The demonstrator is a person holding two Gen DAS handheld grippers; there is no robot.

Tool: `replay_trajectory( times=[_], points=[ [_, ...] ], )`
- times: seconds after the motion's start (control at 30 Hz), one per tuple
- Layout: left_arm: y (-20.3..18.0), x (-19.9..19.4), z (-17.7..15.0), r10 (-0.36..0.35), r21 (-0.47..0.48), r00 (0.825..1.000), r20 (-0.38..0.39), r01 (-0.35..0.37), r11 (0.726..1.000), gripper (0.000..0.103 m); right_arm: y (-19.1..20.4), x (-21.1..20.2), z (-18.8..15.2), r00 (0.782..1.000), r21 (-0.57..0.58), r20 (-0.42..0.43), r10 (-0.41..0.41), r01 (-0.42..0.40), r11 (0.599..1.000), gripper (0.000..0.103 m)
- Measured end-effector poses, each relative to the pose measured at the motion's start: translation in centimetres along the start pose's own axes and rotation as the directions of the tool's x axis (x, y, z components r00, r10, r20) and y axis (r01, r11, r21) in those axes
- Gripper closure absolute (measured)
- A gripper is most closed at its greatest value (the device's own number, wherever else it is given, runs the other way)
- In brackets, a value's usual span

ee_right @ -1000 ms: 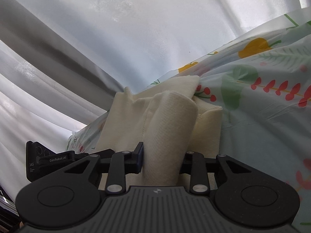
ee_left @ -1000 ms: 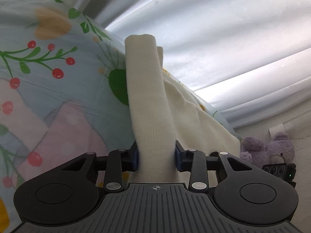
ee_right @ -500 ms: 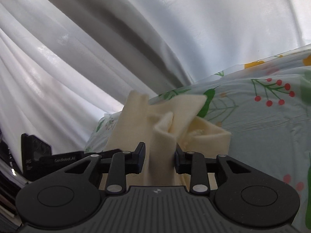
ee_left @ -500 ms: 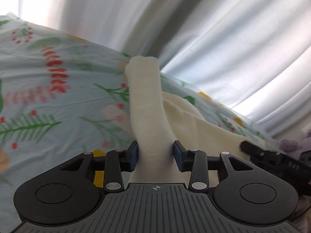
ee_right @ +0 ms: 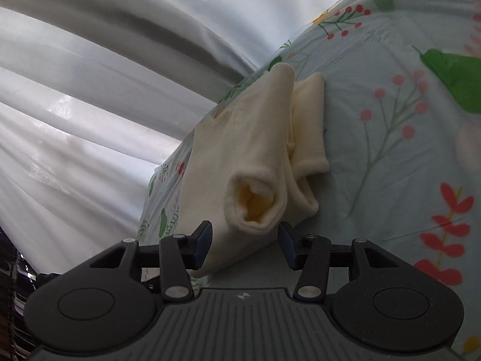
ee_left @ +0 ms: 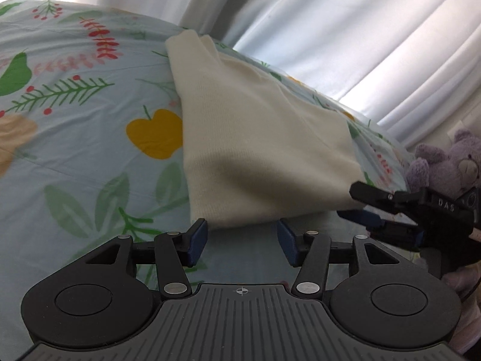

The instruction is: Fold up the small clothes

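Observation:
A small cream knit garment lies folded on the floral bedsheet. My left gripper is open and empty, its blue pads just short of the garment's near edge. My right gripper is open too. In the right wrist view the garment shows a rolled sleeve cuff lying free just ahead of the jaws. The right gripper also shows in the left wrist view, at the garment's right corner.
White curtains hang behind the bed. A purple plush bear sits at the far right beyond the sheet. The floral sheet spreads wide to the left of the garment in the left view and to the right in the right view.
Both grippers have opened and let go of the cream garment. It now lies flat on the sheet, and both grippers have drawn back a little from it.

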State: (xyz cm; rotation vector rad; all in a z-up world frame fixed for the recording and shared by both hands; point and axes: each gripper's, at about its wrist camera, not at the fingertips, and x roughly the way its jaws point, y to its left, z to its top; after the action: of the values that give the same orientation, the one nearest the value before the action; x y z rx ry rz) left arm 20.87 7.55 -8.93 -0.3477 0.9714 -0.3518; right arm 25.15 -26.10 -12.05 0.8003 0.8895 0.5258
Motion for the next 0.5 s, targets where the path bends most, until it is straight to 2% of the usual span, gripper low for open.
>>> replay_trajectory(
  times=[0.03, 0.07, 0.1, 0.13, 0.2, 0.23, 0.27, 0.33, 0.37, 0.4, 0.5],
  points=[
    [-0.2, 0.3, 0.0, 0.022, 0.007, 1.000, -0.011, -0.022, 1.000, 0.046, 0.6, 0.5, -0.1, 1.000, -0.022, 0.005, -0.030, 0.030, 0.999, 0.055],
    [-0.1, 0.5, -0.1, 0.030, 0.009, 0.999, -0.013, -0.030, 1.000, 0.046, 1.2, 1.0, -0.1, 0.998, -0.045, 0.005, -0.066, 0.066, 0.997, 0.068],
    [0.1, 0.5, -0.1, 0.032, 0.000, 0.999, -0.009, -0.032, 0.999, 0.046, 1.8, 1.2, -0.2, 0.996, -0.056, 0.002, -0.089, 0.089, 0.994, 0.086],
    [0.3, 0.4, 0.0, 0.034, -0.018, 0.999, -0.006, -0.034, 0.999, 0.046, 1.9, 1.1, -0.4, 0.998, -0.029, 0.004, -0.059, 0.060, 0.998, 0.091],
    [1.3, -0.4, 0.1, 0.048, -0.059, 0.998, 0.026, -0.047, 0.997, 0.046, 1.3, 0.0, -0.7, 0.994, 0.080, 0.039, 0.100, -0.103, 0.991, 0.093],
    [1.9, -0.9, 0.2, 0.071, -0.075, 0.997, 0.042, -0.068, 0.995, 0.046, 0.9, -0.5, -0.9, 0.987, 0.108, 0.064, 0.148, -0.155, 0.982, 0.093],
    [2.5, -1.3, 0.3, 0.098, -0.094, 0.994, 0.046, -0.093, 0.991, 0.046, 0.6, -1.0, -1.0, 0.988, 0.111, 0.073, 0.139, -0.147, 0.983, 0.093],
    [4.0, -2.4, 0.8, 0.124, -0.146, 0.991, 0.044, -0.117, 0.982, 0.047, 0.4, -1.3, -1.1, 0.998, 0.049, 0.051, -0.026, 0.023, 0.999, 0.091],
    [4.6, -3.2, 1.0, 0.121, -0.170, 0.991, 0.058, -0.110, 0.979, 0.047, 0.2, -1.7, -1.2, 0.994, 0.014, 0.040, -0.099, 0.099, 0.995, 0.084],
    [4.9, -4.1, 1.3, 0.117, -0.183, 0.990, 0.081, -0.100, 0.978, 0.046, 0.2, -2.4, -1.4, 0.989, -0.014, 0.049, -0.139, 0.140, 0.990, 0.080],
    [4.7, -5.4, 2.4, 0.111, -0.167, 0.984, 0.141, -0.087, 0.982, 0.039, 1.9, -4.9, -1.3, 0.966, -0.122, 0.152, -0.210, 0.229, 0.966, 0.078]
  ],
)
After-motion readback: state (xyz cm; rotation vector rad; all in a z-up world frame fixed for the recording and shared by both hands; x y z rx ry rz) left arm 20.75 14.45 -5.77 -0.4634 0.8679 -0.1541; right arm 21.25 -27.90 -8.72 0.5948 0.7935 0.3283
